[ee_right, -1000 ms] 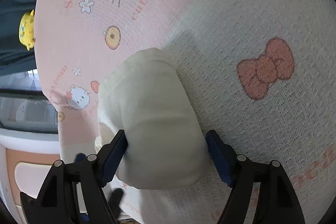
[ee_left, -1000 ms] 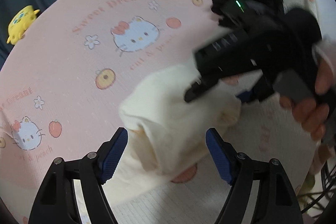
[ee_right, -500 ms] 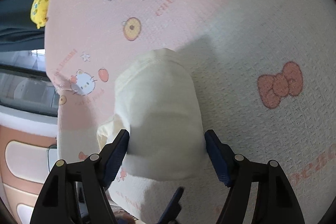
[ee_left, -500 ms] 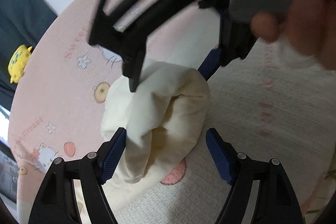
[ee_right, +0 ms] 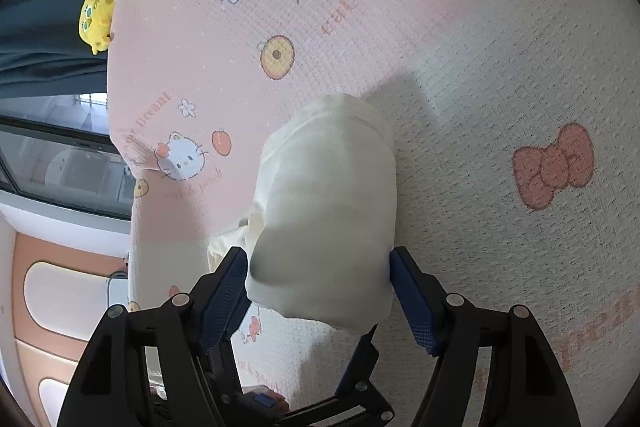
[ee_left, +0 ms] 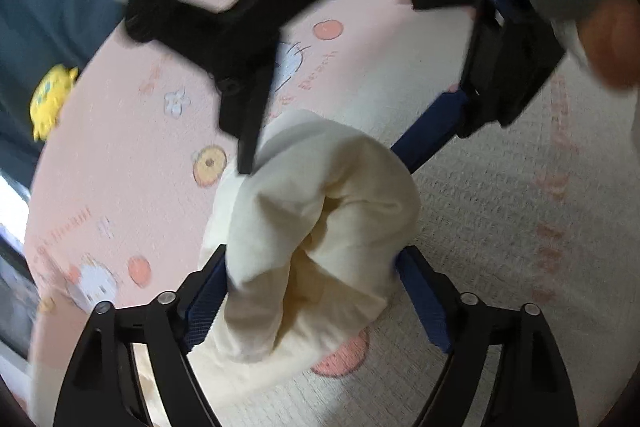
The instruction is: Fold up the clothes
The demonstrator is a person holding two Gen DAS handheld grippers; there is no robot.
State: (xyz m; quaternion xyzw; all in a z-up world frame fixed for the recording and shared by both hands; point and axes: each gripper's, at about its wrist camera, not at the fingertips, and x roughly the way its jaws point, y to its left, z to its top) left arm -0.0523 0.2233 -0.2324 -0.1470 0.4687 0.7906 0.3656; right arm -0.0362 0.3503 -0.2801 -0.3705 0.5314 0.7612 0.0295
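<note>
Garment: we record one cream-coloured garment, bundled into a soft, rounded roll; seen from the left wrist, its near end is open and creased, with inner folds showing a deeper yellow. From the right wrist the same bundle reads as a smooth dome with a stitched hem line across its far end.

Garment position: it lies on the printed bed cover, about where the pink part of the cover meets the white part — the bundle sits between the fingers of both tools at once.

Left tool: the left tool has just been opening; the garment is between its blue pads, the cloth lying against the left pad and close to the right one. We see no squeeze, so we note it as loose around the cloth.

Right tool: the right tool stands fairly wide, with its pads against both flanks of the bundle; the cloth bulges between them, and we read this as a grip. In the left wrist view the right tool comes in from above, blurred.

Hand: a fingertip of the person's hand shows at the upper right edge, out of focus.

Surface: the cover is a waffle-textured fabric with cartoon cats, bows, flowers and pink lettering.

Room: a yellow plush toy lies on dark blue fabric past the cover's far edge; a window — dark framed — shows at left.
</note>
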